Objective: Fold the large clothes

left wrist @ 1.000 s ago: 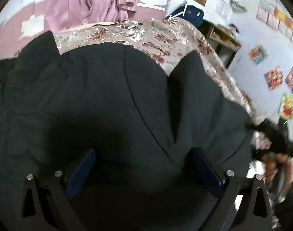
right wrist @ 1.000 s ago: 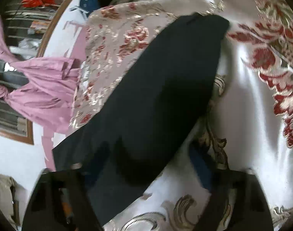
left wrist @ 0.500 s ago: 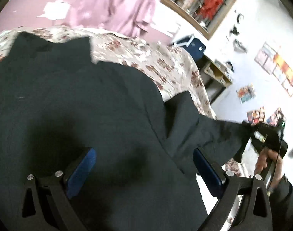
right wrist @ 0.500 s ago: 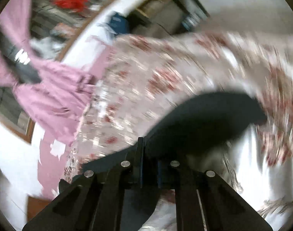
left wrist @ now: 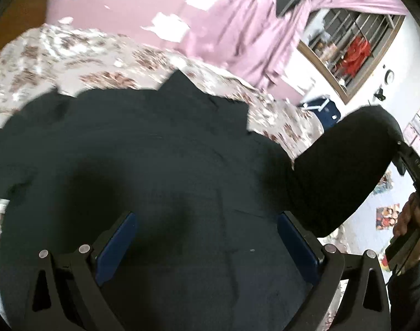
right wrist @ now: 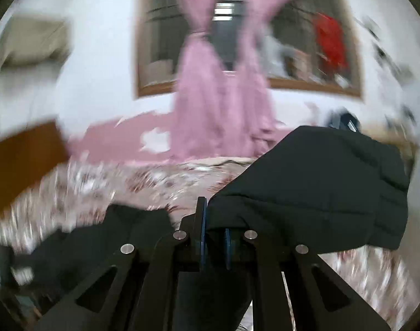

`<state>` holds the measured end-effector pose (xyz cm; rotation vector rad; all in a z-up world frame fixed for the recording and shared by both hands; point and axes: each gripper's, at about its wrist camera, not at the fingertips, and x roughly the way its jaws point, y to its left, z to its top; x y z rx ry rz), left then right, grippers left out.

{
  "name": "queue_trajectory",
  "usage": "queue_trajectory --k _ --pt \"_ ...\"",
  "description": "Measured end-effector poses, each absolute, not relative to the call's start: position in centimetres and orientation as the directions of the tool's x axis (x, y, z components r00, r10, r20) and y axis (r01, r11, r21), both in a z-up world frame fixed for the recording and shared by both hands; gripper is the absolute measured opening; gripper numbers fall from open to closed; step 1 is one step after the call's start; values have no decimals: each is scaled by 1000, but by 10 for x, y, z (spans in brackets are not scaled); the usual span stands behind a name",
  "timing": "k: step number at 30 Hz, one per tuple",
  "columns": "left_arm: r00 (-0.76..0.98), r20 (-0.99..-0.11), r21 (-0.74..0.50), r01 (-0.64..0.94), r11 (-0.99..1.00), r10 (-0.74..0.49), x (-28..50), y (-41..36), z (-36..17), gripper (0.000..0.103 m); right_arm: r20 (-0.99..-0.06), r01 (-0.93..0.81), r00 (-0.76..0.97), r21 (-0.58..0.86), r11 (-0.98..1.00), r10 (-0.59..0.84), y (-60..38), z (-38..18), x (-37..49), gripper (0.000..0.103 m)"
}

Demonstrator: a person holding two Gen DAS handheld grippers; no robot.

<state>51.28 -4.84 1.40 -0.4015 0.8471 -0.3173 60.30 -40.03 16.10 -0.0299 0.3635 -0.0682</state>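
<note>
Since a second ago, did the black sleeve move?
Yes. The right tool lifted the black sleeve off the flowery bedspread; it now hangs up against the pink curtain.

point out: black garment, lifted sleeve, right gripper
black garment (left wrist: 160,165), left wrist view, flat middle of its body on the bed.
lifted sleeve (right wrist: 320,182), right wrist view, raised fold of cloth.
right gripper (right wrist: 214,237), right wrist view, between its fingers, shut on the sleeve.

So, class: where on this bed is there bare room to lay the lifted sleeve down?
Bare floral bedspread lies beyond the dark garment, up to the pink wall and curtain. A narrower strip runs between garment body and raised sleeve. Near the left claw, cloth covers everything.
</note>
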Motion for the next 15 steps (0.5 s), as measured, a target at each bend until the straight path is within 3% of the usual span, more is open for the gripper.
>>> queue_trajectory --k 4,9,11,13,15 --pt "652 -651 -462 66 884 -389 497 -15 14 102 -399 -87 917 -206 975 -3 -319 147 603 10" --pt "638 -681 -471 -4 882 -360 495 8 -1 102 -511 -221 858 -289 932 45 -234 93 594 12" --pt "634 -688 -480 -32 877 -353 492 20 -9 102 -605 -283 796 -317 905 37 -210 56 597 24" --pt "628 -695 -493 -61 868 -350 488 32 -21 102 -691 -348 723 -333 876 25 -191 17 597 61" --pt "623 -698 -506 -78 859 -354 491 41 -30 102 -752 -413 659 -341 844 19 -174 -18 583 64"
